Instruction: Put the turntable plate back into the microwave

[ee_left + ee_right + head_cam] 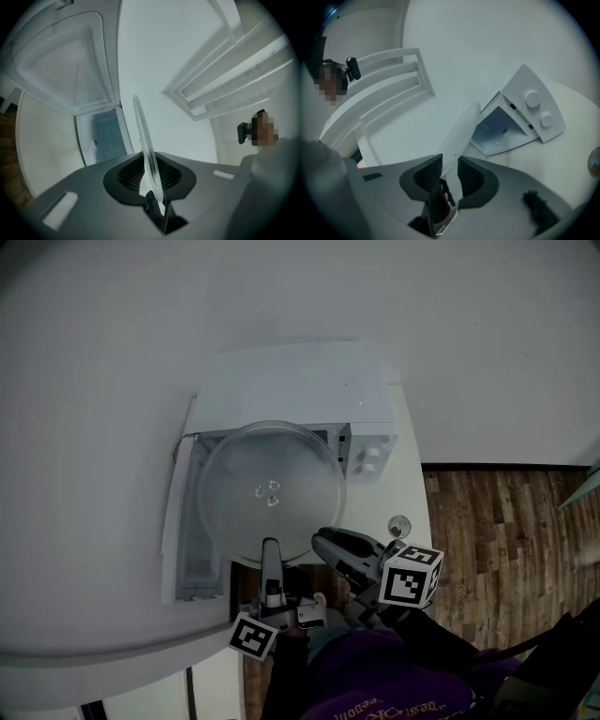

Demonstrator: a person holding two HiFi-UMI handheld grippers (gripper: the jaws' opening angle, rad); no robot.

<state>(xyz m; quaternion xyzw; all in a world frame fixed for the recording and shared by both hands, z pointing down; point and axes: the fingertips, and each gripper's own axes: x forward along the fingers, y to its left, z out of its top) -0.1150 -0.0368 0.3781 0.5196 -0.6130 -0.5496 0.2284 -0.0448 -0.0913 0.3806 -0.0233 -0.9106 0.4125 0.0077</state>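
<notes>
The clear glass turntable plate [272, 488] hangs level in front of the white microwave [300, 381], over its open mouth. My left gripper [270, 557] is shut on the plate's near rim, and my right gripper [323, 540] is shut on the rim just to its right. In the left gripper view the plate [146, 150] runs edge-on between the pads of the left gripper [150, 177], with the microwave cavity [105, 133] ahead. In the right gripper view the plate [459, 133] sits between the pads of the right gripper [447, 176], with the cavity [497, 129] and two knobs [536, 110] beyond.
The microwave door [178, 521] stands swung open to the left. The microwave sits on a white counter [412, 493], where a small round object [398, 523] lies near my right gripper. Wooden floor [506, 521] lies to the right. A white wall rises behind.
</notes>
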